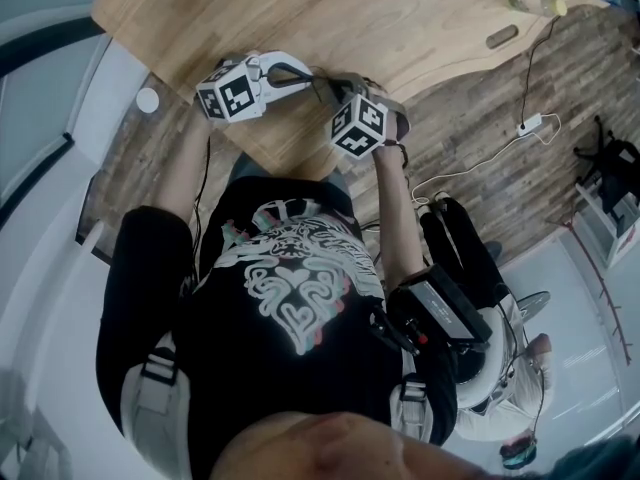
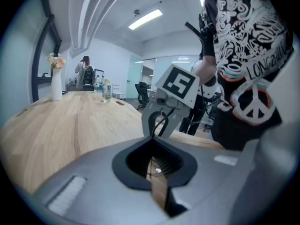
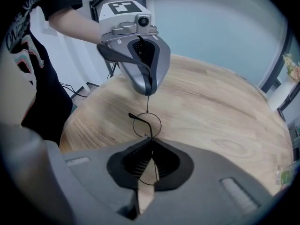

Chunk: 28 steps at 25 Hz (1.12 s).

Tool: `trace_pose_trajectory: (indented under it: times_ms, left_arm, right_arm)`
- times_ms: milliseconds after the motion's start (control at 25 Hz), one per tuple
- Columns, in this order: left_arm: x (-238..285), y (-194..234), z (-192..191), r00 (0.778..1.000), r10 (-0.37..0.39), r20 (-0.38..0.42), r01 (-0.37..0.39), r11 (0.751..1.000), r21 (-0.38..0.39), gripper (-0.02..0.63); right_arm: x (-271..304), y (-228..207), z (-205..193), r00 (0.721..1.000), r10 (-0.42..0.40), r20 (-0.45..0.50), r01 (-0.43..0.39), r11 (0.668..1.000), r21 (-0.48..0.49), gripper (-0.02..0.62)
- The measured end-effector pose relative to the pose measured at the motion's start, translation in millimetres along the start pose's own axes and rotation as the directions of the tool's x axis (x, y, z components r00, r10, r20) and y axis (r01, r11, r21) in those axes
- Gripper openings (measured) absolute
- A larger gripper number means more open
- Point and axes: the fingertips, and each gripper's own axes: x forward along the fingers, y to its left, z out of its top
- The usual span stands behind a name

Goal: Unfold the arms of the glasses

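Thin black wire-framed glasses (image 3: 147,124) with round lenses hang in the air just above the wooden table (image 3: 211,111). My right gripper (image 3: 151,139) is shut on the frame by one lens. One arm (image 3: 147,102) runs straight from the frame up to my left gripper (image 3: 149,92), which is shut on the arm's end. The other arm (image 3: 134,116) sticks out to the left. In the left gripper view my left gripper (image 2: 153,140) is pinched on the thin wire, facing my right gripper (image 2: 160,118). In the head view the left gripper (image 1: 312,80) and right gripper (image 1: 336,90) meet over the table's near edge.
A white vase with flowers (image 2: 56,82) and a bottle (image 2: 107,90) stand at the far end of the table, with a person (image 2: 86,73) behind them. A dark oblong object (image 1: 502,36) lies on the table (image 1: 400,18). A power strip (image 1: 531,124) lies on the floor.
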Motion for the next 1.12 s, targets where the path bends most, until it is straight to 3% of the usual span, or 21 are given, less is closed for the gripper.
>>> trace_pose_trajectory:
  times_ms: [560, 920, 1120]
  left_arm:
    - [-11, 10, 3, 0.998, 0.053, 0.025, -0.053, 0.999, 0.013, -0.009]
    - [-15, 8, -2, 0.998, 0.063, 0.021, -0.063, 0.998, 0.004, -0.009]
    - [-21, 9, 0, 0.997, 0.080, 0.011, -0.080, 0.997, 0.013, -0.009]
  right_arm:
    - [-19, -6, 12, 0.985, -0.072, 0.158, 0.060, 0.995, 0.081, 0.002]
    - [-52, -10, 17, 0.940, -0.158, 0.301, 0.124, 0.984, 0.129, 0.002]
    - [-71, -15, 7, 0.916, -0.221, 0.336, 0.167, 0.969, 0.183, 0.000]
